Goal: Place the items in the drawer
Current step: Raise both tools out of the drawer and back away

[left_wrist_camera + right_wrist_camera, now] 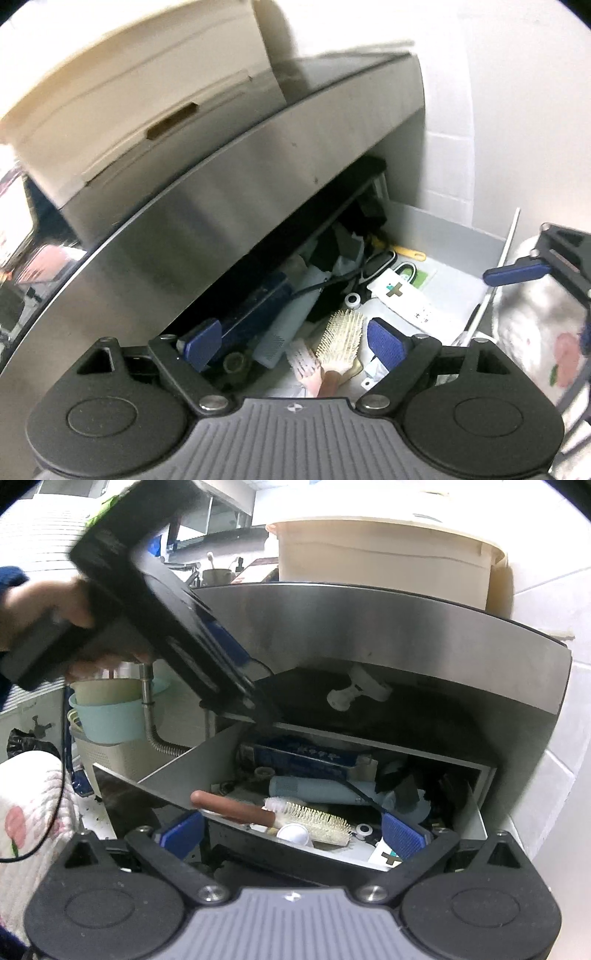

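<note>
Drawer [354, 853]: pulled out, cluttered; hairbrush [314, 821] lies inside at 6 o'clock. Left gripper [295, 341], right gripper [291, 836]: both spread, empty. Further items to stow: cannot tell.

a home utility corner
tiled wall [554, 635], steel counter [369, 627], tubs [107, 716] — a junk-filled drawer [476, 819].

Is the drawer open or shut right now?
Open. The drawer is pulled out from under the steel counter, its contents exposed, including a hairbrush.
</note>
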A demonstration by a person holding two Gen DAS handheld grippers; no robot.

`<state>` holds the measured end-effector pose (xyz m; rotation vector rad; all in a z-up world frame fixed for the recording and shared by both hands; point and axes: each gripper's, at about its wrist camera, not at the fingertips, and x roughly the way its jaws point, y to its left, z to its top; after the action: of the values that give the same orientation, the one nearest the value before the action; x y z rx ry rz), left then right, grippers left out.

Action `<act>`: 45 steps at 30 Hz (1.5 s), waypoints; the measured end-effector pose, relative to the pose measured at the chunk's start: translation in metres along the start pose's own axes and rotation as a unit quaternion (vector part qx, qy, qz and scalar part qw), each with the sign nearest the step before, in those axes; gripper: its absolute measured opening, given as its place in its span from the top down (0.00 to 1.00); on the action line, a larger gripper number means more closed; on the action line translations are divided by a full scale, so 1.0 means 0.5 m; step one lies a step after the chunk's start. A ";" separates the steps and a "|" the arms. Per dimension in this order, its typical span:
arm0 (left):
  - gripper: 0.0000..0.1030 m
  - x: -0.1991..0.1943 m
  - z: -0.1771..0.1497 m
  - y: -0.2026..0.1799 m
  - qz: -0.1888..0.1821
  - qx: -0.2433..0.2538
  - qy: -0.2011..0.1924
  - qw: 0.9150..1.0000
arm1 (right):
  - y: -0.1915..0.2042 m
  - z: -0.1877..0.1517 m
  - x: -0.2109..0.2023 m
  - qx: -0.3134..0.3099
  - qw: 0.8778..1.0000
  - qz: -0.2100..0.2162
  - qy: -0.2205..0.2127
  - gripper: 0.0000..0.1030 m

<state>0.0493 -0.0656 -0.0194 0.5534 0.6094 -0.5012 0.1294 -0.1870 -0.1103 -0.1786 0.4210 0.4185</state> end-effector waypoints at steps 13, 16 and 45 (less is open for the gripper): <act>0.06 -0.118 -0.103 0.051 0.058 -0.124 -0.093 0.986 | 0.015 -0.001 0.014 -0.028 0.999 -0.002 0.019 0.00; 0.05 -0.142 -0.138 0.063 0.075 -0.134 -0.120 0.981 | 0.020 0.000 0.019 -0.035 0.999 -0.003 0.025 0.00; 0.00 -0.204 -0.419 0.045 0.077 -0.238 -0.249 0.936 | 0.019 -0.001 0.033 -0.035 0.998 -0.007 0.048 0.00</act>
<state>-0.0922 0.1070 -0.0895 0.0006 0.1825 -0.3097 0.1390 -0.1727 -0.1186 -0.2712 0.4998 0.4122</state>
